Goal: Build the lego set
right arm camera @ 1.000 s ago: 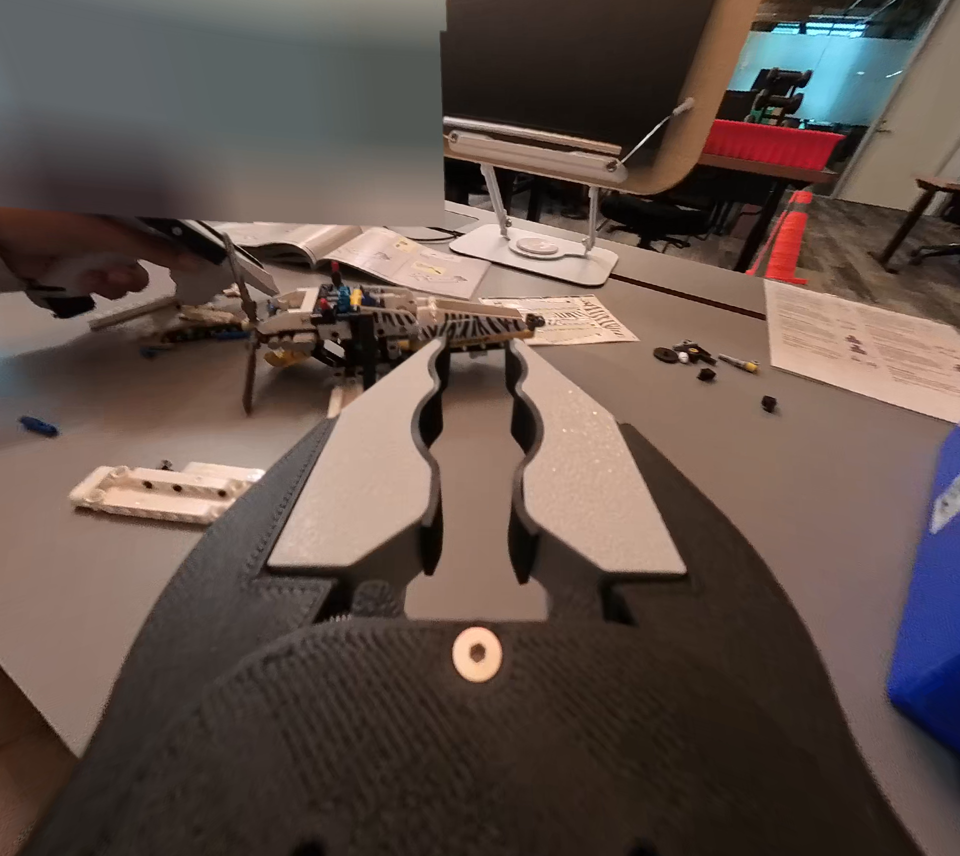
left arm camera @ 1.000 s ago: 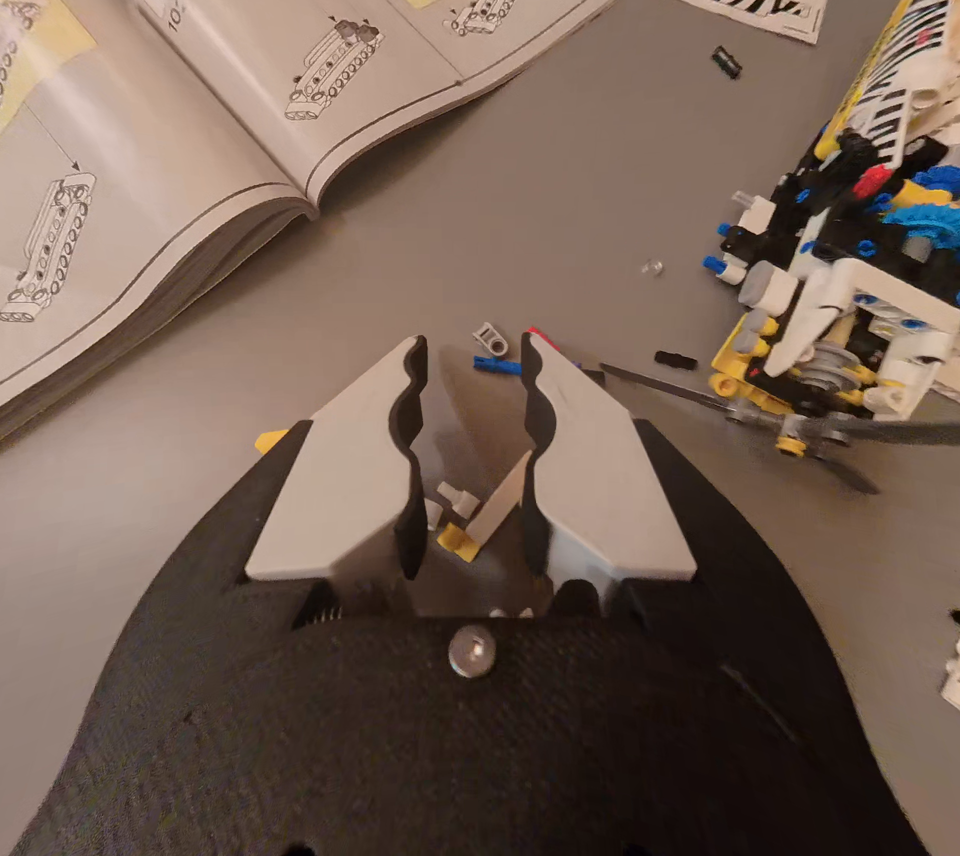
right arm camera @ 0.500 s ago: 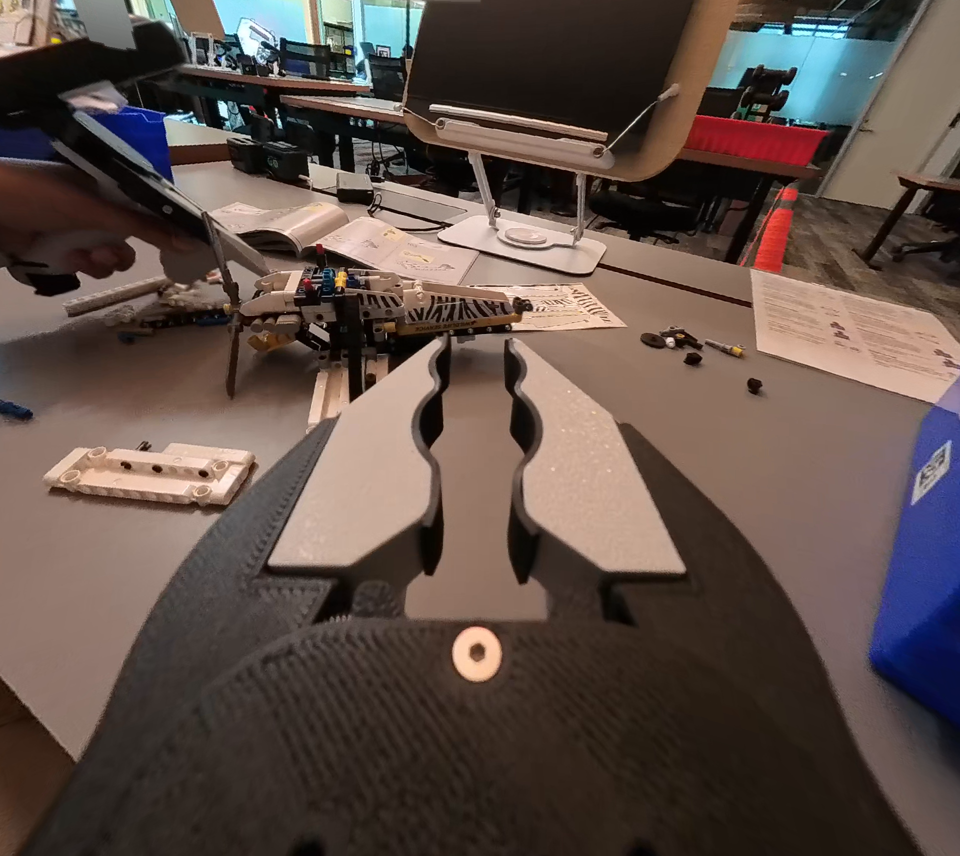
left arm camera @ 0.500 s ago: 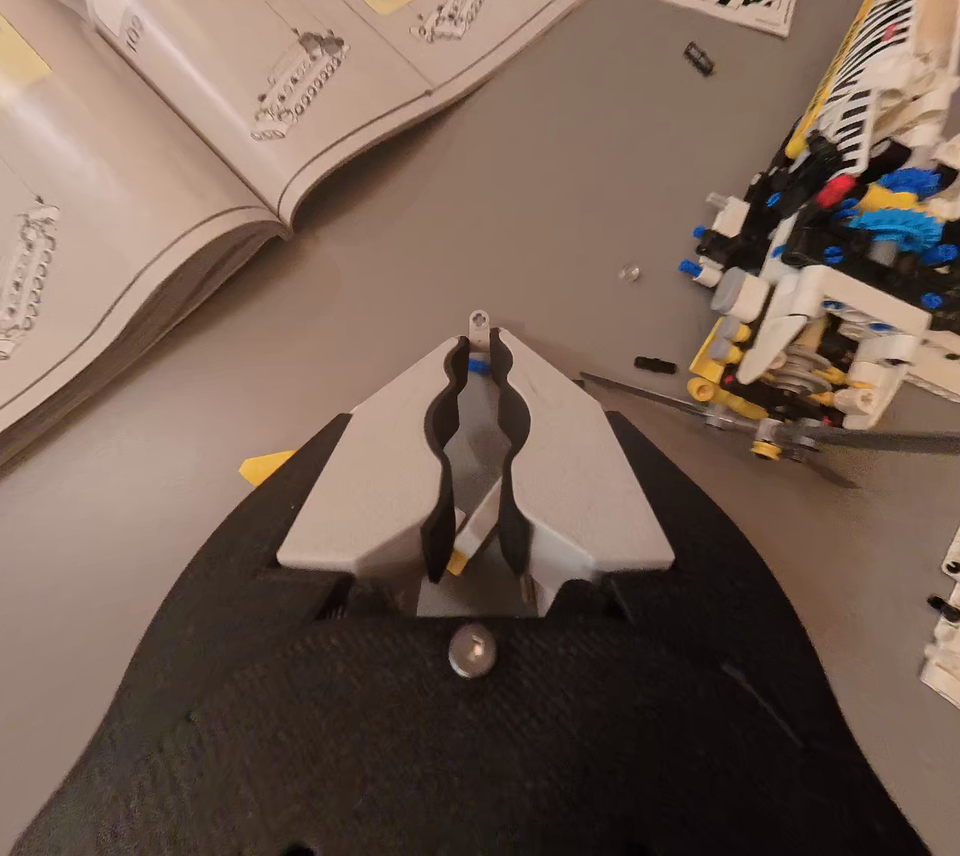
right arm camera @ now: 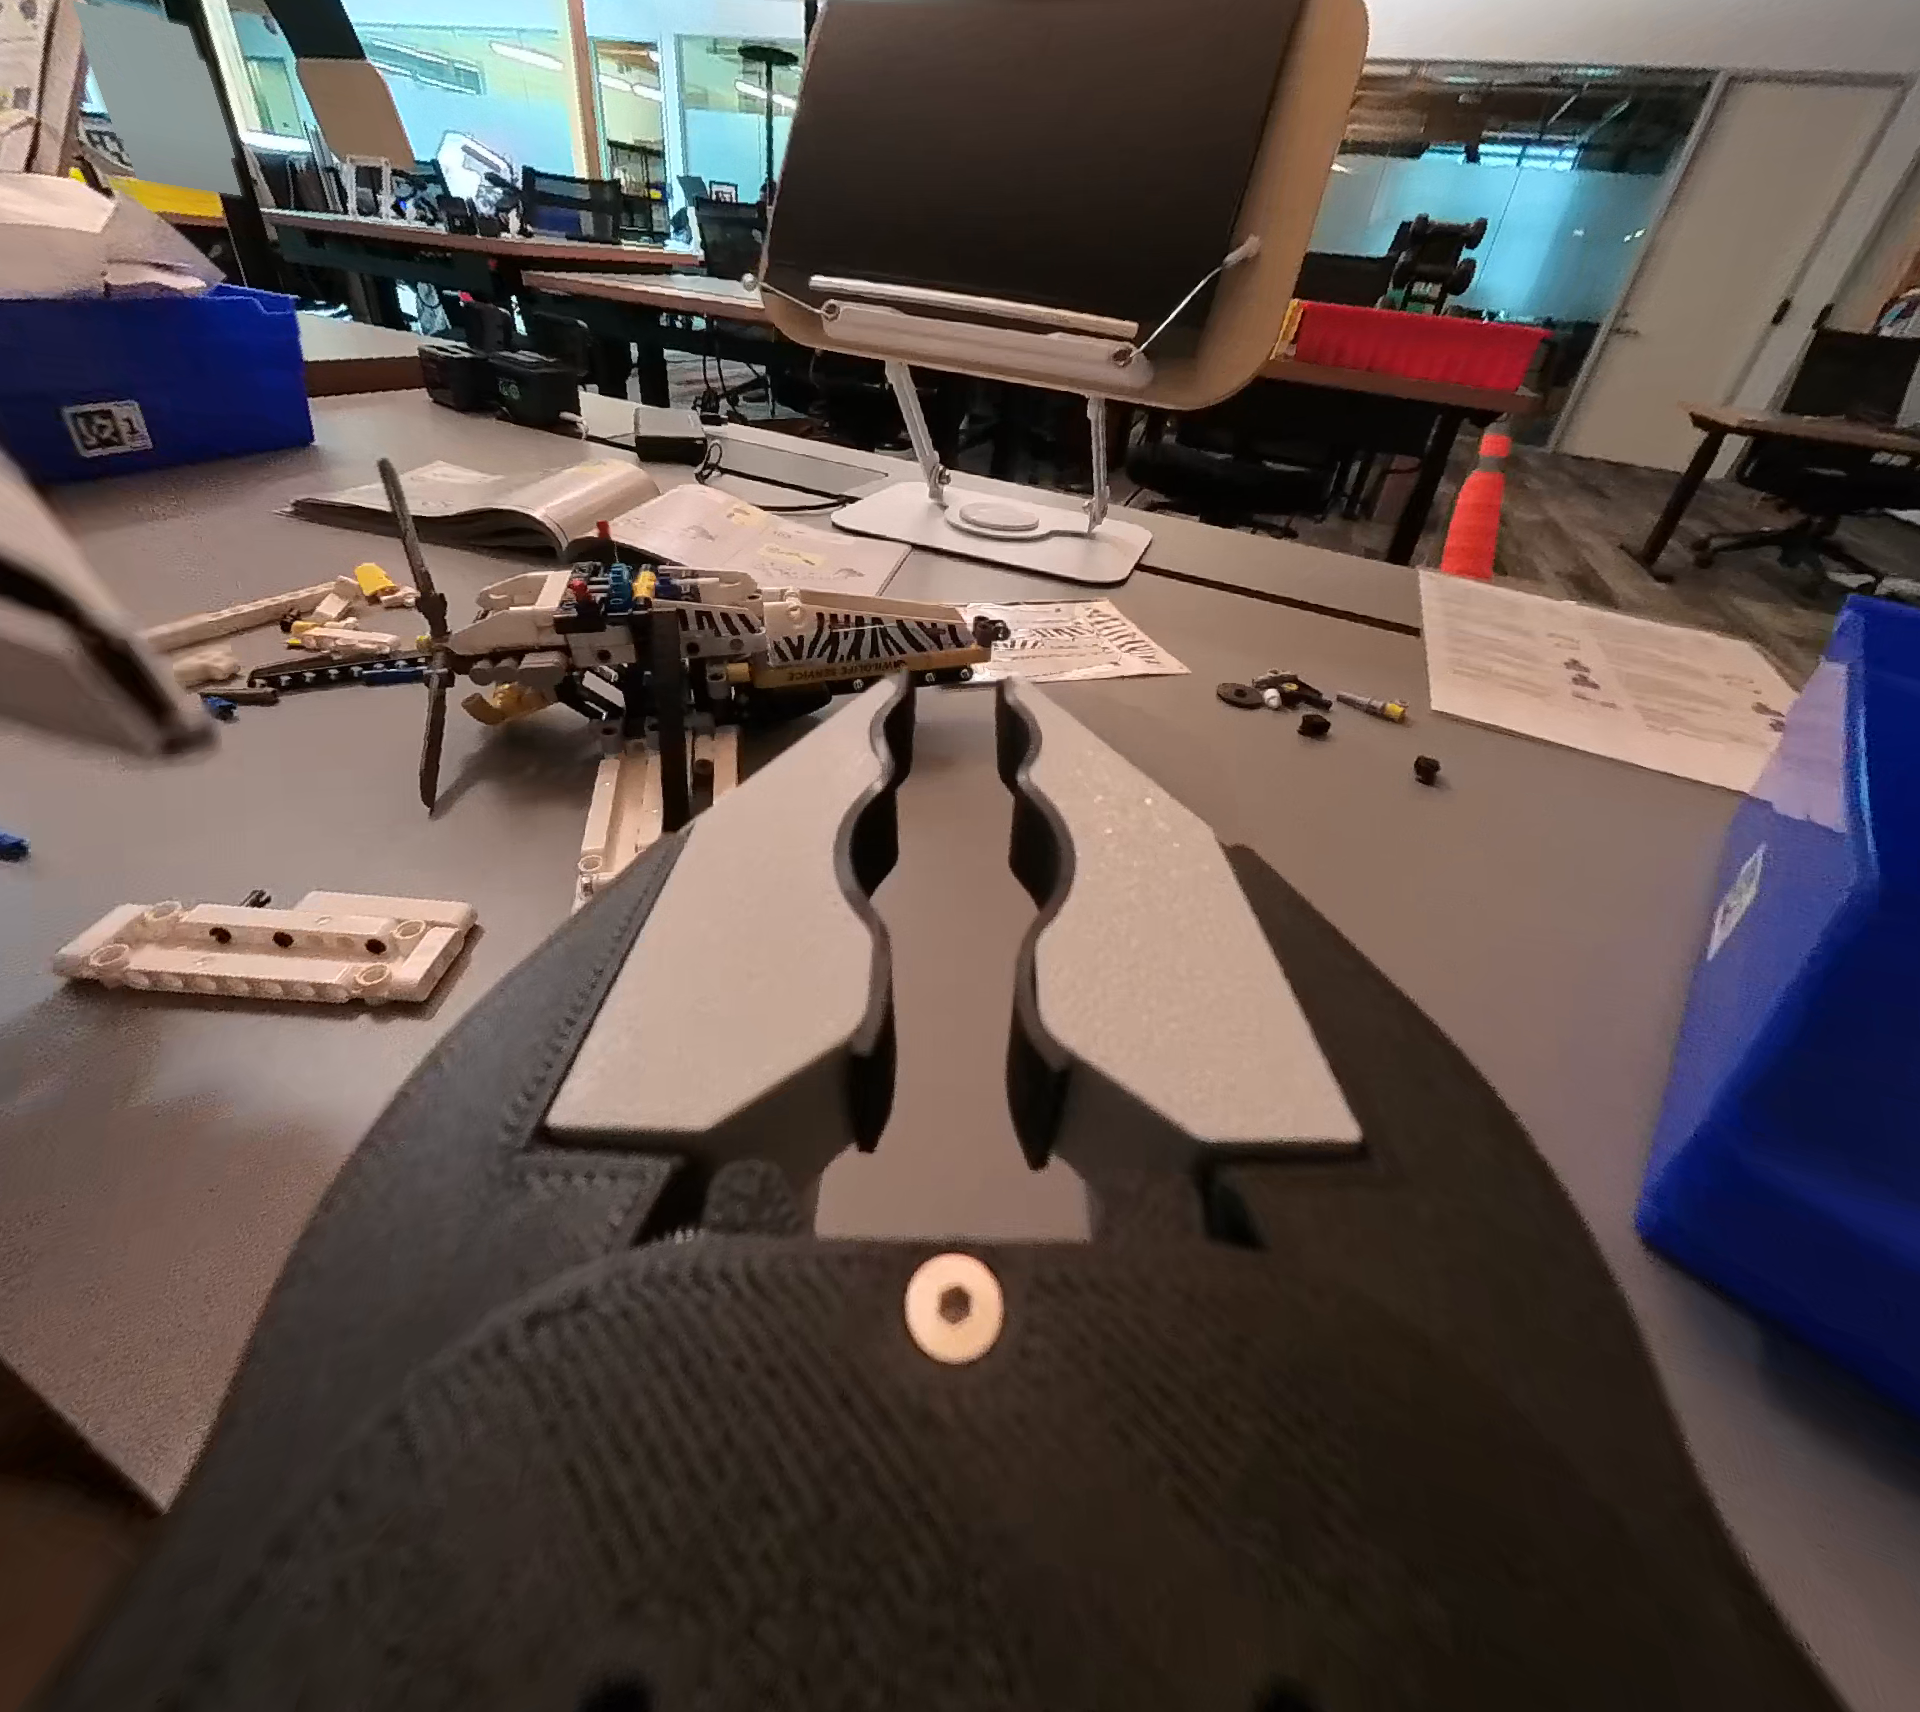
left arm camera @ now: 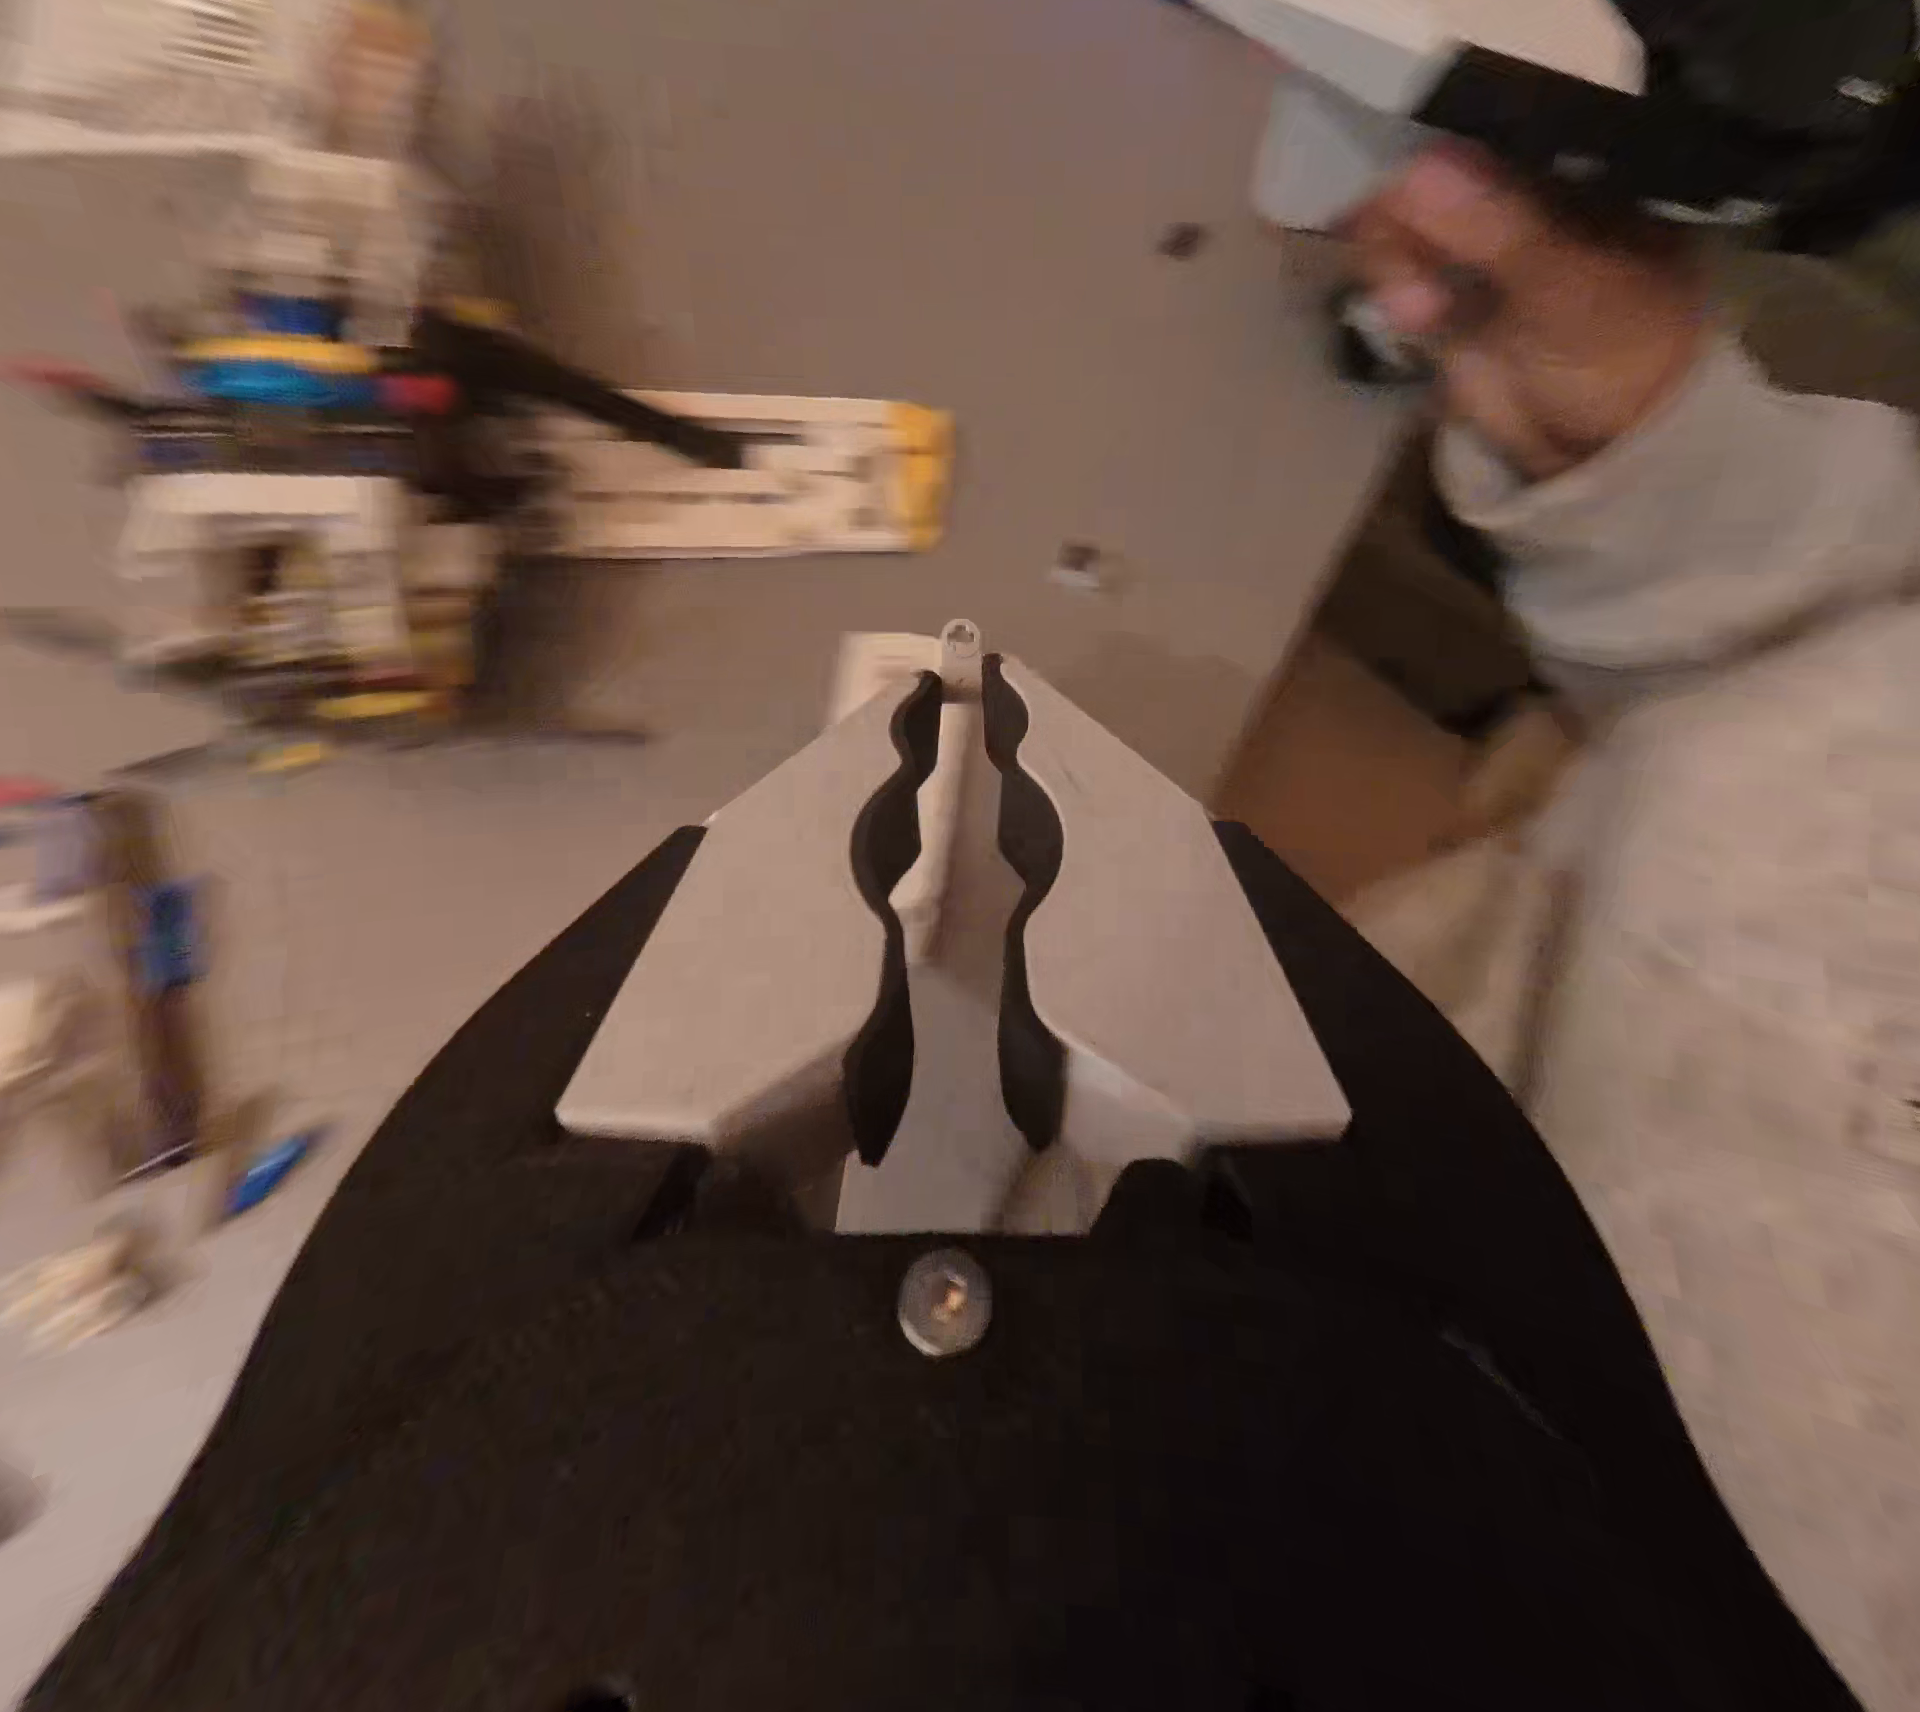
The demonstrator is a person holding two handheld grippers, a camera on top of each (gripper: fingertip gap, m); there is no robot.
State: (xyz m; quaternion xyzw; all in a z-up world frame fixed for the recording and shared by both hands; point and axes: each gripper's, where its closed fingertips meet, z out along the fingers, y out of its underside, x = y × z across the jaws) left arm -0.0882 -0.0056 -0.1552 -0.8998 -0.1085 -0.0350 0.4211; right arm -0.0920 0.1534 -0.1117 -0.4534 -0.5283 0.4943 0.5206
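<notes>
Fingers of the left gripper (left arm camera: 961, 675) pinch a small light-grey plastic connector (left arm camera: 958, 654), light and easily dropped, above the grey table (left arm camera: 831, 104). Right gripper (right arm camera: 954, 696) hangs spread and empty near the fragile zebra-striped brick helicopter (right arm camera: 727, 634), best gripped by its body.

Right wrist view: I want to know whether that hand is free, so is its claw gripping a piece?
No, the right claw stands open with only bare grey table showing between its fingers.

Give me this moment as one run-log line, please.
left gripper: shut on small grey connector | right gripper: open, empty | model: on table
</notes>
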